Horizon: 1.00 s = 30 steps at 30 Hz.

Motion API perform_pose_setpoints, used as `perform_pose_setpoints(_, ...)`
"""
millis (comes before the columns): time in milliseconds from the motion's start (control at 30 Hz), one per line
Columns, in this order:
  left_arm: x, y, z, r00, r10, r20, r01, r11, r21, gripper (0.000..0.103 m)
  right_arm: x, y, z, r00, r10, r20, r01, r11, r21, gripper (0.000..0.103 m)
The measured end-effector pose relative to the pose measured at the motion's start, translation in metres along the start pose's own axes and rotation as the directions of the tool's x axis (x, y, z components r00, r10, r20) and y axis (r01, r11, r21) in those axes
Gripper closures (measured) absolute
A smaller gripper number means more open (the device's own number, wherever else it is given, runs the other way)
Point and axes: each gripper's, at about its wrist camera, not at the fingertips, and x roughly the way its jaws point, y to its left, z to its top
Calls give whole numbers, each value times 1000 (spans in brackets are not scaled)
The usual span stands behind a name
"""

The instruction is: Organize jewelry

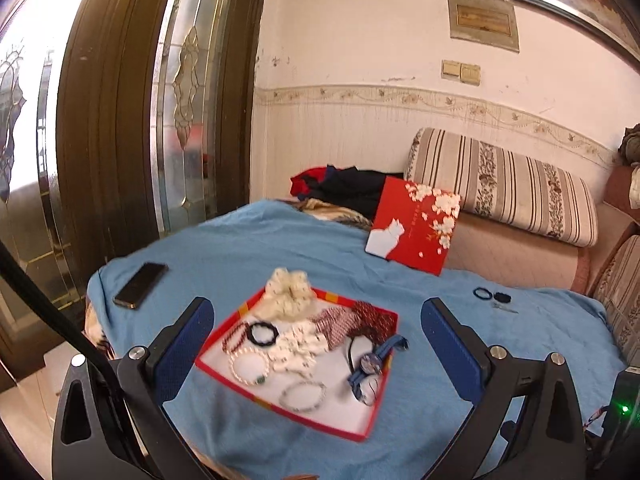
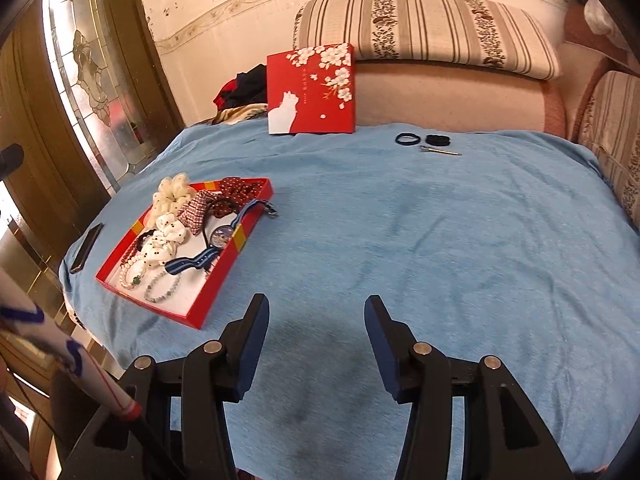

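So my left jaws (image 1: 318, 344) are spread as wide as they go, nothing in them, hovering over the red tray (image 1: 224, 346). Watch (image 1: 370, 362), bead bracelets (image 1: 248, 368) and scrunchies (image 1: 288, 296) all sit in that tray on the blue cloth (image 2: 440, 240). Right jaws (image 2: 316, 344) are about half open, empty, off to the tray's right.
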Motion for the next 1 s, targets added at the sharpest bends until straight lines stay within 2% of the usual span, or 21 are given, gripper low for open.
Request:
perform_pose_setpoints(300,7,-23,-35,994,13,-111,-5,997,77,0,-9,-3,-7,1000,-28,5,28,1000,-9,47)
perform_pose_setpoints(567,15,-22,-52,985,-13,-171,27,997,75,0,-6,-2,-7,999,-50,-12,50,999,-7,45)
perform_pose_setpoints(1000,35,-19,-71,966,7,-259,18,995,93,0,-1,22,-1,995,-92,-22,91,993,-71,42)
